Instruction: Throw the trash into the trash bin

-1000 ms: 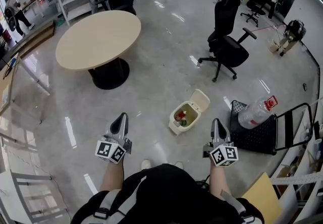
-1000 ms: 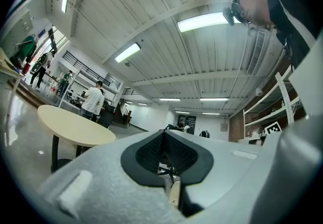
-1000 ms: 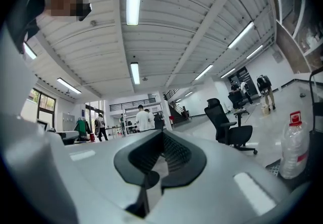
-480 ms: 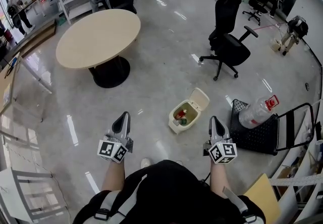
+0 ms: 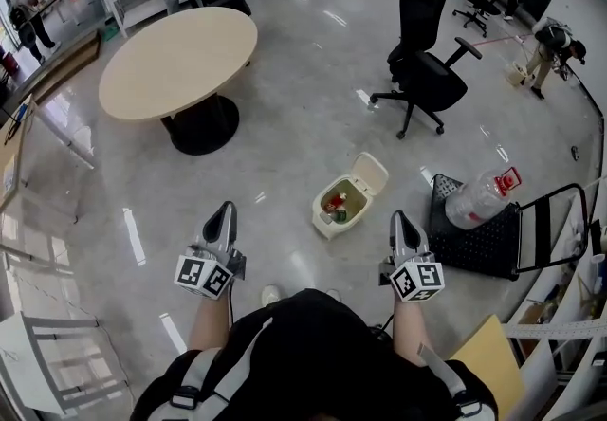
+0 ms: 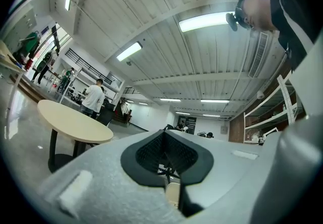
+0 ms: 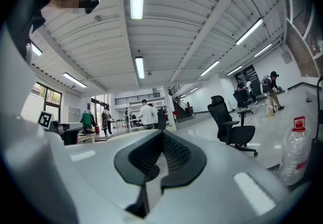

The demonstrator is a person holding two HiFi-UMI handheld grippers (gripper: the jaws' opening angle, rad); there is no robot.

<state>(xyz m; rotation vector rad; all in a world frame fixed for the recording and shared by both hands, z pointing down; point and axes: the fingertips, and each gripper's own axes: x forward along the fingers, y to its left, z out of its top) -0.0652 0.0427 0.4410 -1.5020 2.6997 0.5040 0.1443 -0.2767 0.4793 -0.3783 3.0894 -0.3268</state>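
Note:
A small cream trash bin [image 5: 334, 220] stands on the floor with its lid flipped open. Red and green trash lies inside it. My left gripper [image 5: 221, 215] hovers over the floor to the bin's left, and my right gripper [image 5: 399, 220] hovers just to its right. Both point forward, roughly level. In the left gripper view the left gripper [image 6: 165, 134] has its dark pads together with nothing between them. The right gripper view shows the right gripper [image 7: 162, 134] the same way, shut and empty.
A round beige table [image 5: 175, 64] stands at the far left and a black office chair [image 5: 424, 68] at the far right. A black trolley [image 5: 484, 244] carrying a large water bottle [image 5: 479, 201] sits right of the bin. People stand by shelves at the back.
Both grippers stay shut and almost still. The head view has shifted slightly, so the bin, table and chair sit a little higher in the frame.

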